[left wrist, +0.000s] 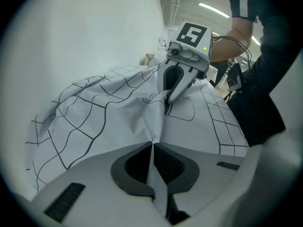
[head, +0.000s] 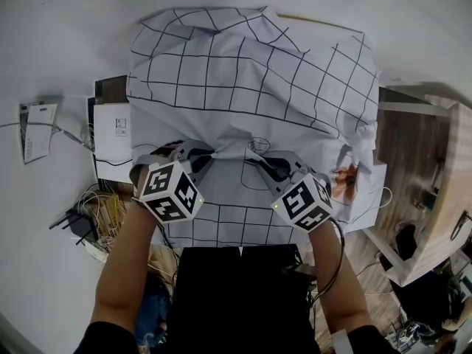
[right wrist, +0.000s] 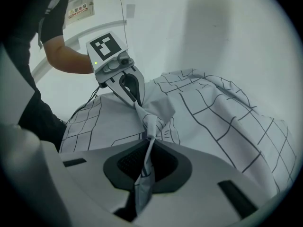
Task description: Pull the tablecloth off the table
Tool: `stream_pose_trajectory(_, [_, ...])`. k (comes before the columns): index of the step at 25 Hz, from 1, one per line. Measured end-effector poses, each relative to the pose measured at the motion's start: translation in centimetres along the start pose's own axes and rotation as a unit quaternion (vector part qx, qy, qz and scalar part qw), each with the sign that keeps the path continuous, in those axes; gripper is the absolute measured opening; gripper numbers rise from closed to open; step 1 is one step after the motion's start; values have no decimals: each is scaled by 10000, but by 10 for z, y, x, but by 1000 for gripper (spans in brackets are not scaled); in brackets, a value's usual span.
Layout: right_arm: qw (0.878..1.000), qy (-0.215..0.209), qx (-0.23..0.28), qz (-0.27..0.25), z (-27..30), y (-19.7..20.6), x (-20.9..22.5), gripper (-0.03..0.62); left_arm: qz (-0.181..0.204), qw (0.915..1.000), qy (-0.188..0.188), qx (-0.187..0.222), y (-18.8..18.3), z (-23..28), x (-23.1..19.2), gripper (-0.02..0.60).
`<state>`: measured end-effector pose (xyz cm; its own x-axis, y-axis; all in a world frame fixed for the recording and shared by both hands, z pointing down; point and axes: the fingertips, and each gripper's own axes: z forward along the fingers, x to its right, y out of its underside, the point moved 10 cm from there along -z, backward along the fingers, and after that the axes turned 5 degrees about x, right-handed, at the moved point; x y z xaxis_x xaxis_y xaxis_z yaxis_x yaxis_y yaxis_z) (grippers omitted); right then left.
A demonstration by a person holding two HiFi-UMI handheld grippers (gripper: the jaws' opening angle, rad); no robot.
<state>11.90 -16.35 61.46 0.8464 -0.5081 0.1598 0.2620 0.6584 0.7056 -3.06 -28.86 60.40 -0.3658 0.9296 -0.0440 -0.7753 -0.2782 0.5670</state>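
Observation:
A white tablecloth (head: 251,72) with a black grid covers a small table and lies rumpled, with folds across its far half. My left gripper (head: 211,155) is shut on a pinched ridge of the tablecloth (left wrist: 152,148) near the table's front edge. A short way to its right, my right gripper (head: 251,161) is shut on another pinched fold of the tablecloth (right wrist: 149,148). In the left gripper view the right gripper (left wrist: 166,103) shows nipping the cloth; in the right gripper view the left gripper (right wrist: 137,103) does the same. The table top is hidden under the cloth.
A white box (head: 112,135) stands left of the table, with tangled cables (head: 99,212) on the floor below it. A wooden shelf unit (head: 435,183) stands at the right. A white wall lies beyond the table. My torso is close to the table's front edge.

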Motion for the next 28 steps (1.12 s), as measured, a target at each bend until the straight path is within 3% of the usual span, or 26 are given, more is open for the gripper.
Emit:
stream_pose_trajectory(11, [9999,-97,-16,128,1,1,2,25,-289,9995,-99,48,2,-1,0,18])
stream_pose_trajectory(16, [9993,-158,-4,352,2,-1,5,23,-470,9981,-288,266,6,-1,2,17])
stream_pose_trajectory(22, [9927,-108,653,1010,-12,2,8,21,-810,9942,-467,523,6,-2,1,15])
stream_pose_trajectory(28, [9928,61,827,862,-26,-12,4,20,-1024,9887,-542,953,0,-22,-1,15])
